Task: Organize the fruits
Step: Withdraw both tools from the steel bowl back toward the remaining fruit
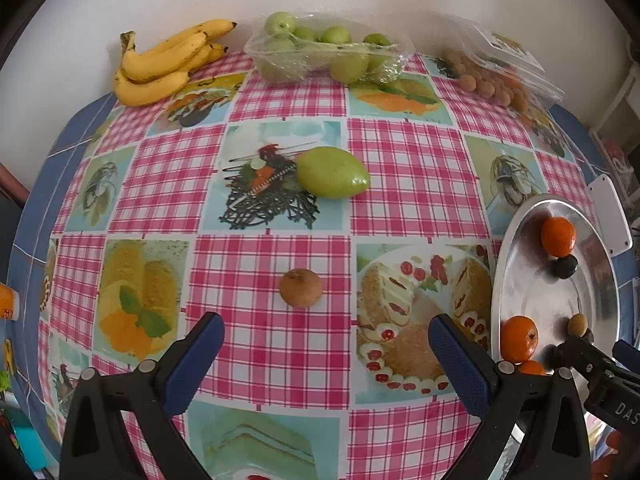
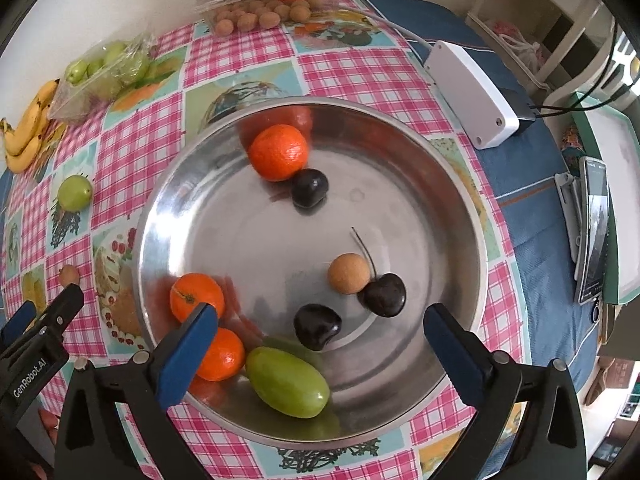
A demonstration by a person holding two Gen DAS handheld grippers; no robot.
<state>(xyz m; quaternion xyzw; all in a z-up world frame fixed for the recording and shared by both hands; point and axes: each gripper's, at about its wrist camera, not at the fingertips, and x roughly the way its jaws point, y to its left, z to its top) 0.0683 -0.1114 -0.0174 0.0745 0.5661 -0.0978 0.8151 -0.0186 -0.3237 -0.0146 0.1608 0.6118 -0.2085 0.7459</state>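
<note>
My left gripper [image 1: 325, 322] stands open over the checked tablecloth with nothing between its blue pads. A small brown fruit [image 1: 301, 288] lies just beyond its tips, and a green pointed fruit [image 1: 333, 173] lies farther back. My right gripper [image 2: 320, 312] hangs open above the steel bowl [image 2: 260, 248], empty. In the bowl lie three oranges [image 2: 279, 153], three dark cherries [image 2: 318, 326], a tan round fruit [image 2: 348, 273] and a green oblong fruit [image 2: 287, 382]. The left gripper [image 2: 44, 308] shows at the right wrist view's lower left, beside the bowl.
Against the back wall lie bananas [image 1: 168, 60], a plastic tray of green fruits [image 1: 320, 52] and a clear box of small tan fruits [image 1: 492, 76]. A white box with a cable [image 2: 472, 96] and a phone [image 2: 594, 236] sit right of the bowl.
</note>
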